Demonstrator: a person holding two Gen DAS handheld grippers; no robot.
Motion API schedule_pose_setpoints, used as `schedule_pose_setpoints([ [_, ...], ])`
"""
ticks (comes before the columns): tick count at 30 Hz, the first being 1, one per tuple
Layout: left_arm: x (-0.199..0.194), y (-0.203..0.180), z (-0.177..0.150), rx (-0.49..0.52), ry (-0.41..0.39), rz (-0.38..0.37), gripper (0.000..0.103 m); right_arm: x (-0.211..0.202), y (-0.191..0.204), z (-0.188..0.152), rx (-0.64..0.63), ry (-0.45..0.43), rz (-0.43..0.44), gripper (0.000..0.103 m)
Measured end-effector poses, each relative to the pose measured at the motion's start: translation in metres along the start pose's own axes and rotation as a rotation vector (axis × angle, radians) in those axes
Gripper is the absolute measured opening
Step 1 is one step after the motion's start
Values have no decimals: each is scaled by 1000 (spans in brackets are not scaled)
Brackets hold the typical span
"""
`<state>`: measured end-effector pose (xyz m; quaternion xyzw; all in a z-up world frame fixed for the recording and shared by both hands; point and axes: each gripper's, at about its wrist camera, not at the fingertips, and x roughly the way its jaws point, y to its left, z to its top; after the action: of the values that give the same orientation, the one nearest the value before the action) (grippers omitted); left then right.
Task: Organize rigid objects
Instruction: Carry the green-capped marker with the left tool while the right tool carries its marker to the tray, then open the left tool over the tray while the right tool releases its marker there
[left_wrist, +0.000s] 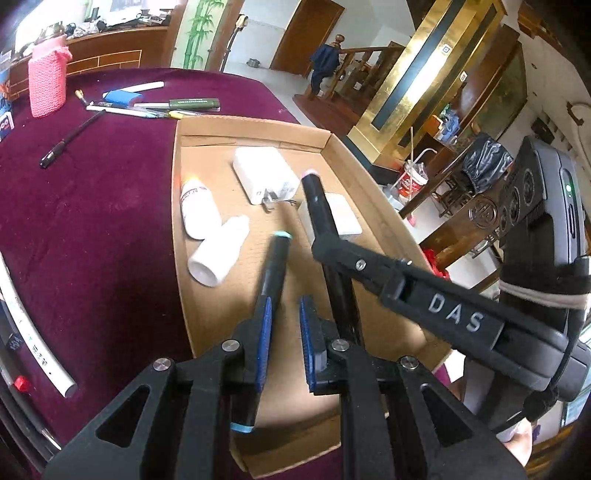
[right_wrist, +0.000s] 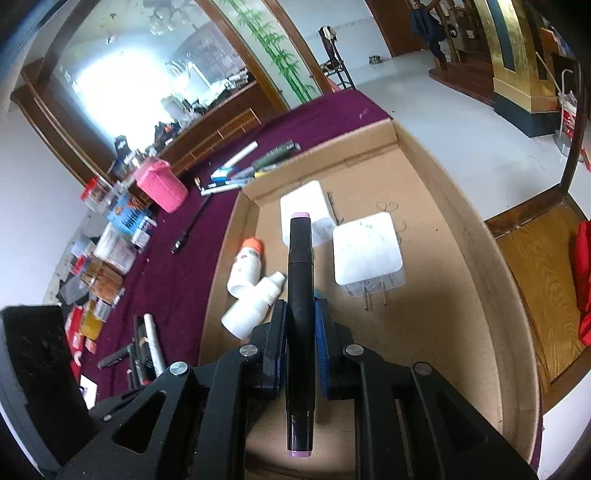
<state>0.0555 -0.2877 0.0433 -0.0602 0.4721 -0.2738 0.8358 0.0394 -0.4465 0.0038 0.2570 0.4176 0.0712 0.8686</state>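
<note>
A maroon worktop fills the left of the left wrist view. On it sits a shallow cardboard box, centre frame, holding two white chargers and two small white bottles. At lower centre, the left claw has its jaws apart, a blue-tipped black marker resting against its left pad. In the right wrist view, the right claw is clamped on a pink-tipped black marker above the box. Loose pens lie upper left.
</note>
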Motion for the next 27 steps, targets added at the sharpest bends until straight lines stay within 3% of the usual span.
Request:
schedule_pose_setpoints([
  [5, 3, 5, -1, 5, 10, -1, 13, 7, -10, -4, 16, 37, -49, 13],
  [12, 3, 7, -3, 16, 12, 13, 13, 19, 2, -11, -22, 93, -23, 13],
  [14, 3, 7, -4, 24, 7, 27, 13, 18, 3, -10, -24, 90, -17, 18],
  [16, 3, 7, -5, 28, 1, 36, 13, 14, 0, -9, -10, 76, -6, 38],
  [17, 2, 8, -5, 29, 2, 41, 13, 12, 0, -8, -5, 65, -2, 40],
  [23, -10, 9, -7, 20, -23, 39, 13, -12, 11, -5, -44, -62, -8, 41],
  [25, -20, 9, -6, 16, -51, 46, 13, -30, 24, -5, -103, -173, -50, 41],
  [27, -31, 10, -5, 6, -75, 39, 13, -56, 47, -13, -212, -342, -120, 42],
])
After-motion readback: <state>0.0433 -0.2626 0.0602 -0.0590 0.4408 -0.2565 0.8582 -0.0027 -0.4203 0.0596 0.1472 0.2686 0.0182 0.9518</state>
